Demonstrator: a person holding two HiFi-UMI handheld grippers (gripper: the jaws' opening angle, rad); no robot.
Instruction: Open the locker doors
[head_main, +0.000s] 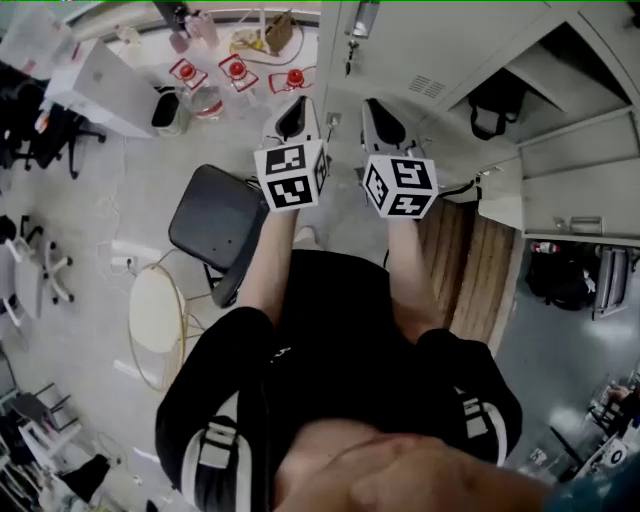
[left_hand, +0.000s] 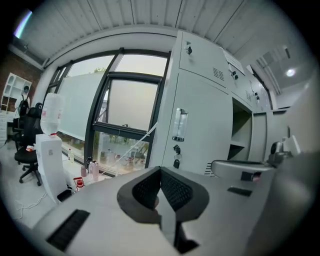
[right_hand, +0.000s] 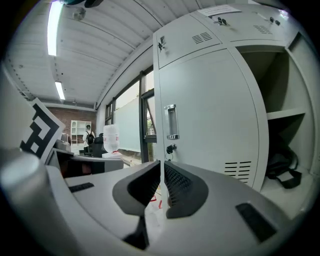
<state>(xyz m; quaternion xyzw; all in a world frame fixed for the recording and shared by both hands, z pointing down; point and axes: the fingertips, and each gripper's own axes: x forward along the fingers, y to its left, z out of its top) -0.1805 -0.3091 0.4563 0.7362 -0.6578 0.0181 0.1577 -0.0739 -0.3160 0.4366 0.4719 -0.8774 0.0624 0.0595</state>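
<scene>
Locker door (right_hand: 210, 115) with recessed handle (right_hand: 171, 121) shut, near ahead, left of open bays; left claw (left_hand: 161, 172) and right claw (right_hand: 162, 165) both pressed together, empty, so spread right claw, grip handle squarely, pull near without knocking key (right_hand: 171, 148).

Office-type rm w/ grey metal lockers (right_hand: 210, 125), water dispenser (left_hand: 50, 155), swivel chairs (left_hand: 27, 160), big windows (left_hand: 130, 112)

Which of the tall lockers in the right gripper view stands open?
The locker right of the closed door with the handle: it shows a shelf and a black bag inside.
</scene>
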